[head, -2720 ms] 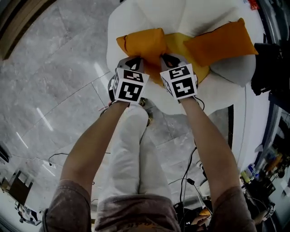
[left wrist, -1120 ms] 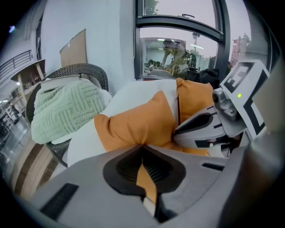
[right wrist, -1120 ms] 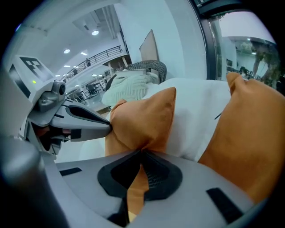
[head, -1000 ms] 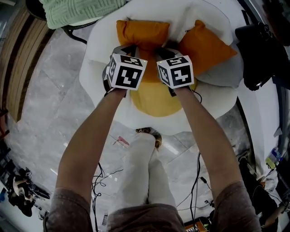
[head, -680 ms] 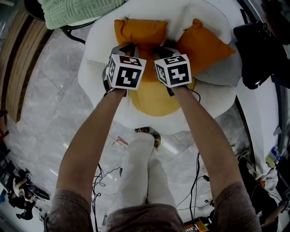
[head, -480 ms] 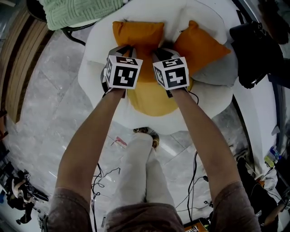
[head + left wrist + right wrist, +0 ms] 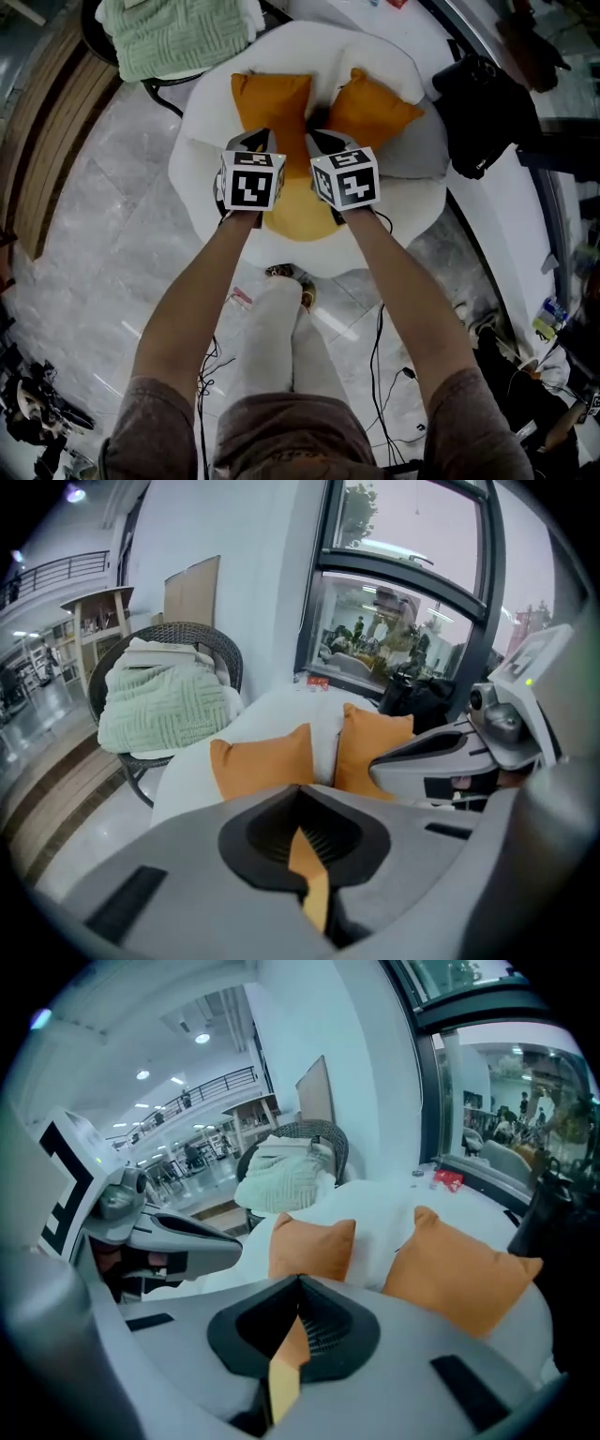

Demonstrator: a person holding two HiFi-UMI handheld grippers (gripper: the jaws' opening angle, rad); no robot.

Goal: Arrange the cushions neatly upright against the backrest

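Two orange cushions stand upright against the white backrest (image 7: pixel 309 47): the left cushion (image 7: pixel 272 98) (image 7: pixel 262 761) (image 7: pixel 309 1246) and the right cushion (image 7: pixel 373 111) (image 7: pixel 370 747) (image 7: pixel 459 1265). They lean side by side with a narrow gap between them. My left gripper (image 7: pixel 262 138) (image 7: pixel 301 801) and my right gripper (image 7: pixel 322 140) (image 7: pixel 298 1299) hover next to each other over the yellow seat (image 7: pixel 295 214), just short of the cushions. Both are shut with nothing between the jaws. Neither touches a cushion.
The seat belongs to a round white armchair (image 7: pixel 199 173) on a grey marble floor. A green knitted blanket (image 7: pixel 173 33) lies on a dark wicker chair at the far left. A black bag (image 7: pixel 483 98) sits at the right. Cables (image 7: pixel 380 356) trail beside my legs.
Both grippers have drawn back from the lower edge of the cushions toward the seat. The cushions stay upright by themselves. The head view has pulled back from the chair.
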